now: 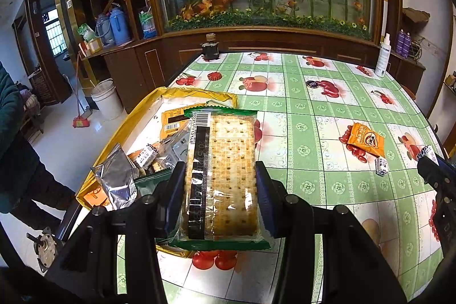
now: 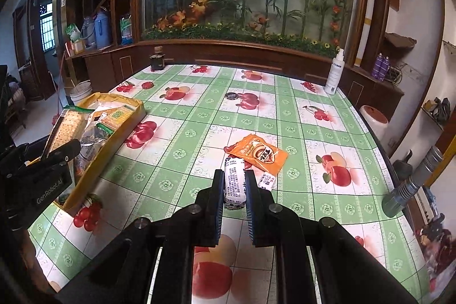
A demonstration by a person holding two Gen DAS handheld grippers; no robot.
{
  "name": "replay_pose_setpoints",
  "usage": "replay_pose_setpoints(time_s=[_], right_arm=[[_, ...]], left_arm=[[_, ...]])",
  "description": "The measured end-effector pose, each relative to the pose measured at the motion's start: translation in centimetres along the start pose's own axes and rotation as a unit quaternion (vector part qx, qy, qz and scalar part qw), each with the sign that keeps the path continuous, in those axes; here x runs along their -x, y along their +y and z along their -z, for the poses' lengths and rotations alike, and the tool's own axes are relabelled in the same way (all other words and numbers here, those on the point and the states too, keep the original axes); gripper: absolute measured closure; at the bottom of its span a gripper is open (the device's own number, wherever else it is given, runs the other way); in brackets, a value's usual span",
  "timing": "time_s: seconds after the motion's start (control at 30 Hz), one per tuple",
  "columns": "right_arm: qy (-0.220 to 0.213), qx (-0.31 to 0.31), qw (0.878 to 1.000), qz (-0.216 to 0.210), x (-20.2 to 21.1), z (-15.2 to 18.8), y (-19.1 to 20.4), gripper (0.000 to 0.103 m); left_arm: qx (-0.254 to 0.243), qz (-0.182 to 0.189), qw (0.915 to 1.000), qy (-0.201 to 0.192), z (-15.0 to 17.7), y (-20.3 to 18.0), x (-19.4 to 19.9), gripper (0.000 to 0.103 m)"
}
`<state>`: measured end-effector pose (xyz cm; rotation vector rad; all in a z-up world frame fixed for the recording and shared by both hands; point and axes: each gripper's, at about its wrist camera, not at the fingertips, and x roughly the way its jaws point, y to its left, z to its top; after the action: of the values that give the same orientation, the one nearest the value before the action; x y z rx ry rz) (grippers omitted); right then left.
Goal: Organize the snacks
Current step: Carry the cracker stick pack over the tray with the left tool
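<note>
While both grippers are loaded, the step in hand is judged to be the carrying of snacks to the yellow tray. Nearest in the left wrist view, a cracker pack [image 1: 221,175] is clamped lengthwise between the 2 fingers of the left gripper [image 1: 219,181], its green-edged wrapper held above the table edge and overlapping the near right side of the yellow tray [image 1: 134,116]. Nearest in the right wrist view, a small white wrapped candy [image 2: 234,184] is pinched between the fingers of the right gripper [image 2: 234,190], which are closed on it just above the tablecloth [image 2: 182,161].

Just beside that gripper, a second white candy [image 2: 267,181] is seen lying on the cloth, touching or nearly touching an orange snack packet [image 2: 258,153] slightly farther off. To the left, the tray is seen already to hold silver, orange and green packets.

Farther back, a white spray bottle [image 2: 335,73] and a dark jar [image 2: 157,59] are seen standing near the far table edge, well apart from the snacks.

For the next move, the cracker pack would need to be lowered into a free part of the tray and released, and the candy carried leftward across the cloth to the tray. After that, 2 items would remain to be collected.
</note>
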<state>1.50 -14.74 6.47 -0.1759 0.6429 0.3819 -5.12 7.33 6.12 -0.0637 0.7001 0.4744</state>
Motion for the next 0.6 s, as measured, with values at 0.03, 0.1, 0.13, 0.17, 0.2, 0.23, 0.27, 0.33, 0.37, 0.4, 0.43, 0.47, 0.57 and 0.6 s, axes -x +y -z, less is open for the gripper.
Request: replay_pose_setpoints(time_s=[0.03, 0.1, 0.13, 0.17, 0.2, 0.23, 0.27, 0.33, 0.37, 0.4, 0.43, 0.47, 0.57, 0.6], right_arm=[[-0.002, 0.002, 1.0, 0.001, 0.1, 0.0, 0.1, 0.089], [-0.004, 0.003, 1.0, -0.001, 0.2, 0.0, 0.3, 0.089], [-0.006, 0.006, 1.0, 0.001, 0.3, 0.0, 0.4, 0.089], [-0.008, 0.008, 1.0, 0.001, 0.4, 0.0, 0.5, 0.089], [-0.008, 0.009, 1.0, 0.0, 0.5, 0.0, 0.6, 0.089], [-0.009, 0.01, 1.0, 0.0, 0.5, 0.0, 0.6, 0.089], [-0.01, 0.011, 1.0, 0.001, 0.6, -0.1, 0.7, 0.089], [-0.012, 0.012, 1.0, 0.002, 0.7, -0.1, 0.8, 0.089], [-0.013, 0.013, 1.0, 0.003, 0.8, -0.1, 0.8, 0.089], [-0.014, 0.015, 1.0, 0.004, 0.8, -0.1, 0.9, 0.089], [-0.015, 0.017, 1.0, 0.004, 0.9, -0.1, 1.0, 0.089], [-0.016, 0.018, 1.0, 0.006, 0.9, -0.2, 1.1, 0.089], [-0.02, 0.025, 0.999, 0.009, 1.1, -0.2, 1.5, 0.089], [-0.021, 0.026, 0.999, 0.01, 1.2, -0.2, 1.5, 0.089]], left_arm=[[0.0, -0.001, 1.0, -0.001, 0.1, 0.1, 0.1, 0.058], [0.0, -0.001, 1.0, -0.003, 0.1, 0.2, 0.3, 0.058], [0.0, -0.001, 1.0, -0.004, 0.2, 0.3, 0.4, 0.058], [0.0, -0.002, 1.0, -0.005, 0.2, 0.3, 0.4, 0.058], [0.0, -0.003, 1.0, -0.006, 0.3, 0.4, 0.5, 0.058], [0.0, -0.003, 1.0, -0.006, 0.3, 0.5, 0.6, 0.058], [0.0, -0.004, 1.0, -0.006, 0.3, 0.6, 0.6, 0.058], [0.0, -0.004, 1.0, -0.006, 0.3, 0.8, 0.7, 0.058], [0.0, -0.005, 1.0, -0.006, 0.3, 0.8, 0.7, 0.058], [0.001, -0.005, 1.0, -0.006, 0.2, 0.9, 0.7, 0.058], [0.002, -0.005, 1.0, -0.006, 0.3, 1.0, 0.7, 0.058], [0.003, -0.005, 1.0, -0.006, 0.3, 1.1, 0.7, 0.058], [0.004, -0.006, 0.9999, -0.007, 0.2, 1.2, 0.7, 0.058], [0.004, -0.007, 0.9999, -0.007, 0.2, 1.4, 0.8, 0.058]])
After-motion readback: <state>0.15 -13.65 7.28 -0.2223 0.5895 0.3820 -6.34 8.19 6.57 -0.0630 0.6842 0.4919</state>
